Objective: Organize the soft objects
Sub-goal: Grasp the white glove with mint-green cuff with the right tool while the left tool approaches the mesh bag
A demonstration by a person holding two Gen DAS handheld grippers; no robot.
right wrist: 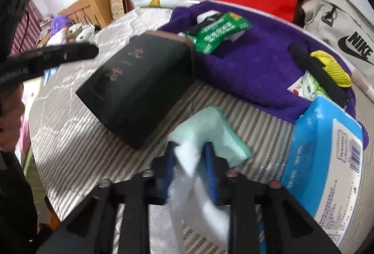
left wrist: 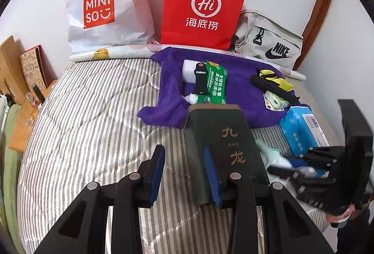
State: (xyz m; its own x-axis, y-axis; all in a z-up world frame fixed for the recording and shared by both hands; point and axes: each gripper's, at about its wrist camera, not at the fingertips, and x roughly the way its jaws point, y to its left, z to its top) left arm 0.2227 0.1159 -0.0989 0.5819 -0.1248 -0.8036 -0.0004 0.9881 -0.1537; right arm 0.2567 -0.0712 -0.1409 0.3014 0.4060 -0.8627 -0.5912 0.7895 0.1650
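Left of the left gripper (left wrist: 184, 172) lies only the striped quilt (left wrist: 93, 125). Its fingers stand spread, and bare quilt shows in the gap between the blue pads (left wrist: 155, 174). The right-hand finger overlaps the near face of a dark box (left wrist: 224, 137) with gold characters; whether it touches the box I cannot tell. Beyond the fingertips a purple towel (left wrist: 168, 90) spreads across the quilt, with a green packet (left wrist: 213, 83) lying on it.

Further right, the right gripper (right wrist: 190, 158) has its fingers drawn in on a white crumpled sheet (right wrist: 189, 160), which fills the gap between the pads and trails back towards the camera. Just past the fingertips a mint cloth (right wrist: 210, 125) lies on the quilt and meets the white sheet. The dark box is ahead and to the left of these fingers. A blue tissue pack (right wrist: 327, 160) sits to their right, its far end on the towel's edge.
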